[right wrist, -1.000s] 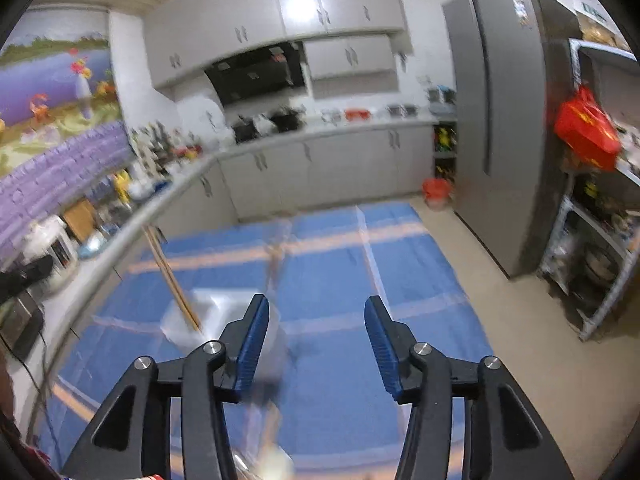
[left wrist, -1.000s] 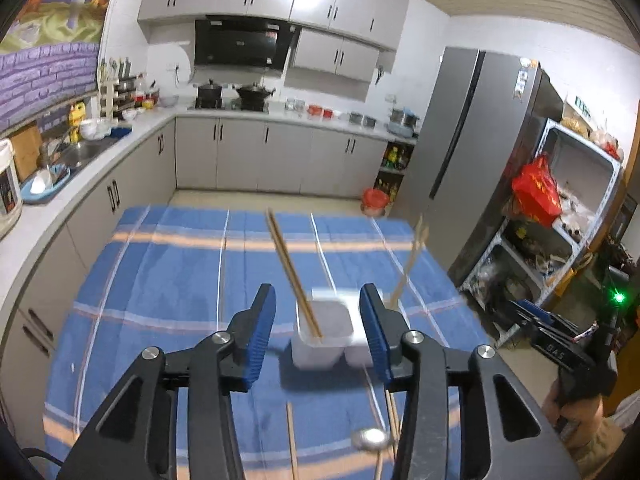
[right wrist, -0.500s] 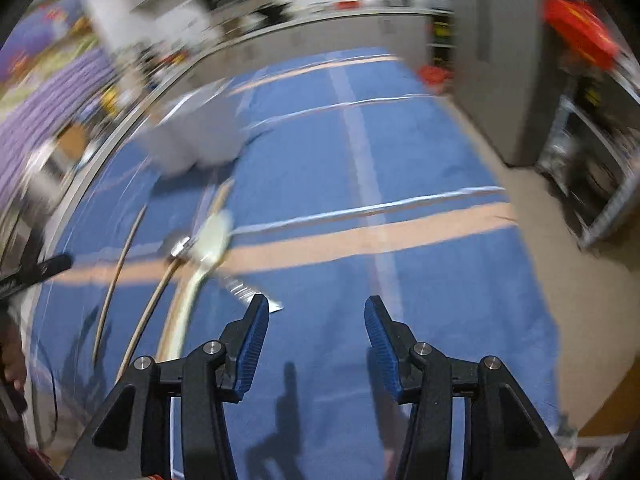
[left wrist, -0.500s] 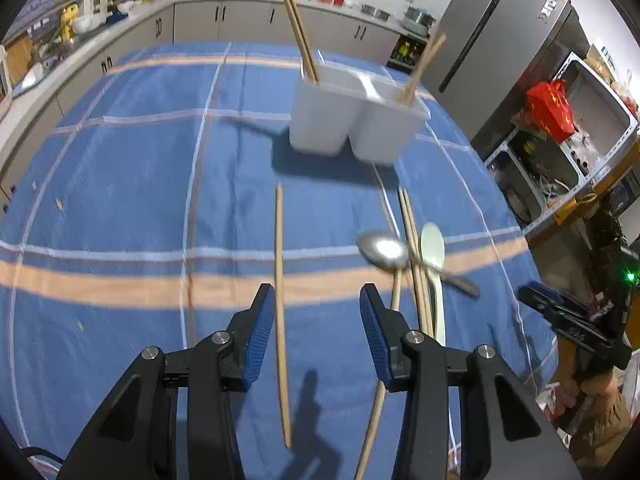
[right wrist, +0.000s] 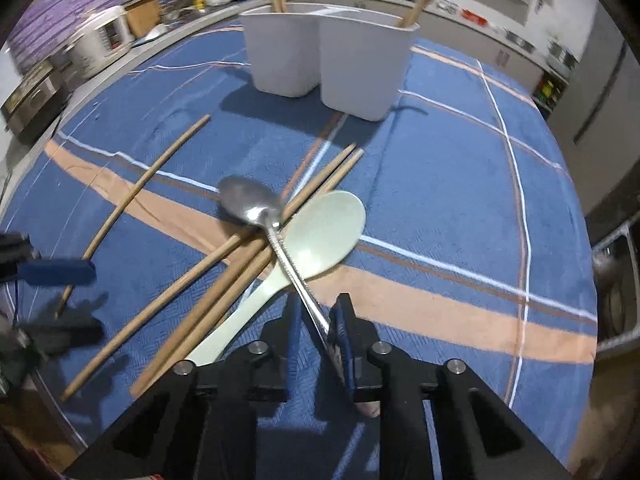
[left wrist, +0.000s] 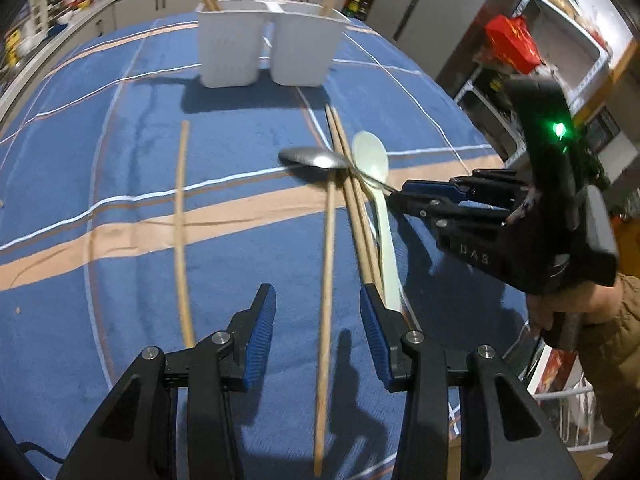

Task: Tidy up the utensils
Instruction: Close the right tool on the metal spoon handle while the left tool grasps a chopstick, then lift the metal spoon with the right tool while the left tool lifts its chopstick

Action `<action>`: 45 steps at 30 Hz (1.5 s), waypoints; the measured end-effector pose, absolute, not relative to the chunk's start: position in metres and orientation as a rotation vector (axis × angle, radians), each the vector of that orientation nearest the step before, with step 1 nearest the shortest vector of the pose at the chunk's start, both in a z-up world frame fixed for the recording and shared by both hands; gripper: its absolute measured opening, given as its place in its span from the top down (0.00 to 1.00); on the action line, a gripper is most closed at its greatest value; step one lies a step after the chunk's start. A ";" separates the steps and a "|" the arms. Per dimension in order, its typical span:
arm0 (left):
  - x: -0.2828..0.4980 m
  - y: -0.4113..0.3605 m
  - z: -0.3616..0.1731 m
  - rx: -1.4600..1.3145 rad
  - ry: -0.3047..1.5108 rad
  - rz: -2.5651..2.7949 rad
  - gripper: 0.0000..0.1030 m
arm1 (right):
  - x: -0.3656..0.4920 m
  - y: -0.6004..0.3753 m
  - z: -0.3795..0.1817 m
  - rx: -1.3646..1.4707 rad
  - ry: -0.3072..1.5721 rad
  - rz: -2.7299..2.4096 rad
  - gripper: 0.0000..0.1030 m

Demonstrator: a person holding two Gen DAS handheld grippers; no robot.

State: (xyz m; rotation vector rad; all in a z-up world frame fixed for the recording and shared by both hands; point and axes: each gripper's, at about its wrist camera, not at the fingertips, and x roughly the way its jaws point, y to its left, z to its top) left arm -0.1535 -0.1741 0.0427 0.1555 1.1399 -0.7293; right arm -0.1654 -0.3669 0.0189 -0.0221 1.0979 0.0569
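A steel spoon (right wrist: 256, 208) lies across 3 wooden chopsticks (right wrist: 224, 284) and a pale-green spoon (right wrist: 320, 232).

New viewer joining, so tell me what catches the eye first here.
The right tongs are closing around the handle of the shiny metal spoon, which lies across the pale green plastic spoon and loose wooden chopsticks on the blue striped tablecloth. Behind stands the white two-compartment plastic holder, chopsticks in each side.

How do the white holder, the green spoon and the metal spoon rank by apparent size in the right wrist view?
1. White holder, largest.
2. Green spoon.
3. Metal spoon, smallest; its handle end lies between the right gripper's closing jaws, so its full length is unsure.
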 end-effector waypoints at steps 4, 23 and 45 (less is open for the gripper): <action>-0.151 -0.189 0.033 0.198 1.137 -0.722 0.72 | -0.181 -0.383 0.021 0.124 1.124 -0.031 0.91; -0.113 -0.229 0.024 0.238 1.277 -0.711 0.94 | -0.266 -0.422 0.024 0.317 1.176 -0.185 0.72; -0.089 -0.241 0.034 0.203 1.188 -0.769 0.95 | -0.242 -0.425 0.029 0.409 1.109 -0.121 0.95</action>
